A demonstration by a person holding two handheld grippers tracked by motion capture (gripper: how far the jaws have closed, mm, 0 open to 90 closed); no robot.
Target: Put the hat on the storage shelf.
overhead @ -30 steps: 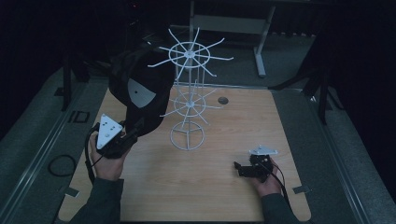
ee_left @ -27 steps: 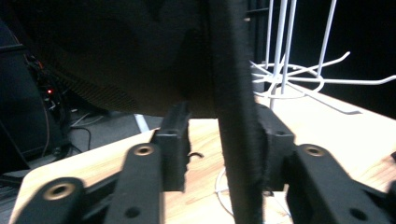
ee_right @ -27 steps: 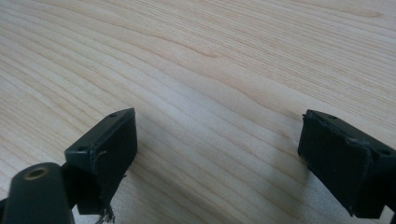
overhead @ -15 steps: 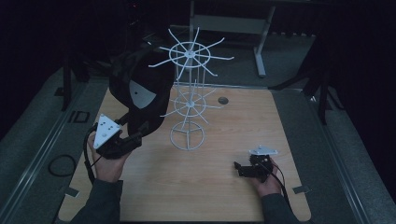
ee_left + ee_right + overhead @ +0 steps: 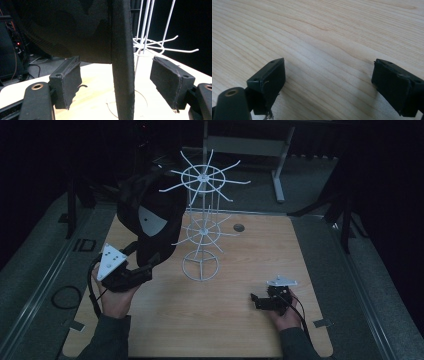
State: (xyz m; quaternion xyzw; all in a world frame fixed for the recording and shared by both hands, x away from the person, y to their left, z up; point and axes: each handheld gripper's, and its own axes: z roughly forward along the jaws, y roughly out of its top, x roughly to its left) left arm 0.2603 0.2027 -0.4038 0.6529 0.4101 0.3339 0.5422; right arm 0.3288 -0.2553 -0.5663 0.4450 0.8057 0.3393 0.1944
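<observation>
Left claw [image 5: 142,270] raised over surface [image 5: 240,330] at left, jaws apart. Black cap [image 5: 150,220] hangs on white rack [image 5: 202,227], upper left arms. Left gripper view: cap's brim edge [image 5: 122,62] stands between the pads [image 5: 67,82], touching neither. Right claw [image 5: 257,301] low near right front of surface, jaws wide apart, nothing between, bare wood [image 5: 324,37] under them.

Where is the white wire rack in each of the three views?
High view: white wire rack stands at table centre, right of the black cap.
Left gripper view: rack upper right, behind the cap's brim.
Right gripper view: not in it.
Shared landmark: wooden tabletop.
</observation>
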